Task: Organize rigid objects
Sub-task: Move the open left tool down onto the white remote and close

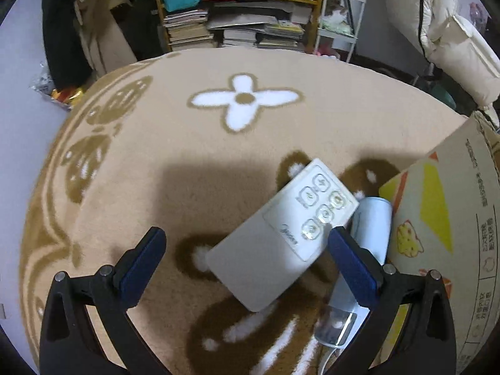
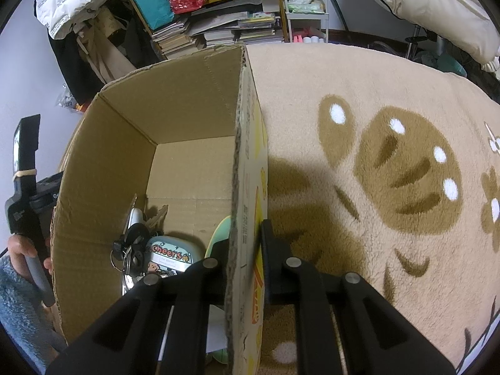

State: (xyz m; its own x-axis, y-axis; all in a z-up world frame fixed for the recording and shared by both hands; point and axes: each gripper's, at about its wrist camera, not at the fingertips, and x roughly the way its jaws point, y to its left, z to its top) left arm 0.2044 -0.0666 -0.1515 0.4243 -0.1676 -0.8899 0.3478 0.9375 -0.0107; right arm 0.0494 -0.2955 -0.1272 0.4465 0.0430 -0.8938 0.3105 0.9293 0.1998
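Observation:
A white remote control (image 1: pixel 281 234) with several clear round buttons lies diagonally on the beige patterned blanket (image 1: pixel 175 143). My left gripper (image 1: pixel 247 234) is open around it, with the right fingertip (image 1: pixel 339 237) close to the remote's edge. A pale blue cylindrical device (image 1: pixel 372 228) lies just right of the remote, against the cardboard box (image 1: pixel 437 206). My right gripper (image 2: pixel 247 237) is shut on the box's right wall (image 2: pixel 247 143), one finger inside and one outside. Inside the box lie a bunch of keys (image 2: pixel 131 243), a "cheers" tin (image 2: pixel 168 256) and a pale green object (image 2: pixel 218 234).
Bookshelves with stacked books (image 1: pixel 187 28) and a white rack (image 1: pixel 340 15) stand beyond the blanket's far edge. A white padded jacket (image 1: pixel 450 31) hangs at the right. A hand (image 2: pixel 22 250) holding the other gripper's handle shows left of the box.

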